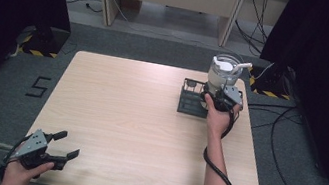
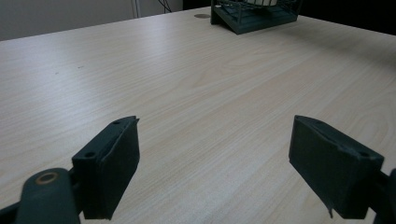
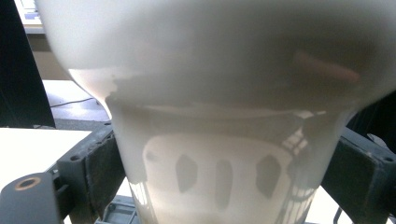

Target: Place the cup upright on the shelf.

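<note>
A white glossy cup [image 1: 225, 71] with a flared top and a white handle sticking out of it stands at the right end of a dark wire rack [image 1: 190, 101] at the table's far right. My right gripper [image 1: 218, 89] is shut on the cup's lower part. In the right gripper view the cup [image 3: 219, 140] sits between both black pads [image 3: 100, 168], touching each side. Whether the cup rests on the rack or hangs just above it, I cannot tell. My left gripper [image 1: 69, 144] is at the near left corner, open, with bare table between its jaws [image 2: 215, 158].
The light wooden table [image 1: 138, 118] stretches wide between the two grippers. The rack [image 2: 254, 14] shows far off in the left gripper view. Cables lie on the floor to the right of the table. Dark curtains hang on both sides.
</note>
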`<state>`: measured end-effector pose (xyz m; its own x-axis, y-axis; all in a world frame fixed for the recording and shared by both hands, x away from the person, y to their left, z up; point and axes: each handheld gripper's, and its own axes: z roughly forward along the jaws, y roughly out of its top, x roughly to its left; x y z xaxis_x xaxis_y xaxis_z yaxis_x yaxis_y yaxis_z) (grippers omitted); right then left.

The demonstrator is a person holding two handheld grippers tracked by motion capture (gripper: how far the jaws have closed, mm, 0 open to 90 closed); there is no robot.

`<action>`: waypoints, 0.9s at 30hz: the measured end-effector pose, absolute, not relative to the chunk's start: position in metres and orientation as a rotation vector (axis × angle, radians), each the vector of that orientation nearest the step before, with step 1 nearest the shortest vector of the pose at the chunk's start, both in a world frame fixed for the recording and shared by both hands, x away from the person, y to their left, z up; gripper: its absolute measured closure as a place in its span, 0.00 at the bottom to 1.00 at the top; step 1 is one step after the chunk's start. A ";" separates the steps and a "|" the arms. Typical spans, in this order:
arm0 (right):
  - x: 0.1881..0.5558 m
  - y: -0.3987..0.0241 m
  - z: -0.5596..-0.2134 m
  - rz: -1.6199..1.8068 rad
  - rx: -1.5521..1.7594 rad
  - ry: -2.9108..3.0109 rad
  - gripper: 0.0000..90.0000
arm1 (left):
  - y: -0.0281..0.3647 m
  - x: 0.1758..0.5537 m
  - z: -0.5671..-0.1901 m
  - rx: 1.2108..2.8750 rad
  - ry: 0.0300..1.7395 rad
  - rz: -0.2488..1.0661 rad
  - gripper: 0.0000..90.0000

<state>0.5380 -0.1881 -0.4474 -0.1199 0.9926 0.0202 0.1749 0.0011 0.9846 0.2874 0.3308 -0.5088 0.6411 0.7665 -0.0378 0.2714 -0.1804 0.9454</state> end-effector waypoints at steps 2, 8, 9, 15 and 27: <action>0.537 -0.188 -0.448 1.223 1.290 1.419 0.11 | 0.331 0.287 -0.509 1.746 0.845 0.553 0.18; 0.535 -0.189 -0.448 1.226 1.284 1.416 0.11 | 0.331 0.287 -0.509 1.747 0.844 0.553 0.18; 0.535 -0.189 -0.448 1.226 1.284 1.416 0.11 | 0.331 0.287 -0.509 1.747 0.844 0.553 0.18; 0.532 -0.189 -0.448 1.233 1.284 1.413 0.11 | 0.331 0.287 -0.509 1.747 0.844 0.553 0.18; 0.525 -0.190 -0.447 1.230 1.283 1.419 0.12 | 0.331 0.287 -0.509 1.747 0.842 0.554 0.18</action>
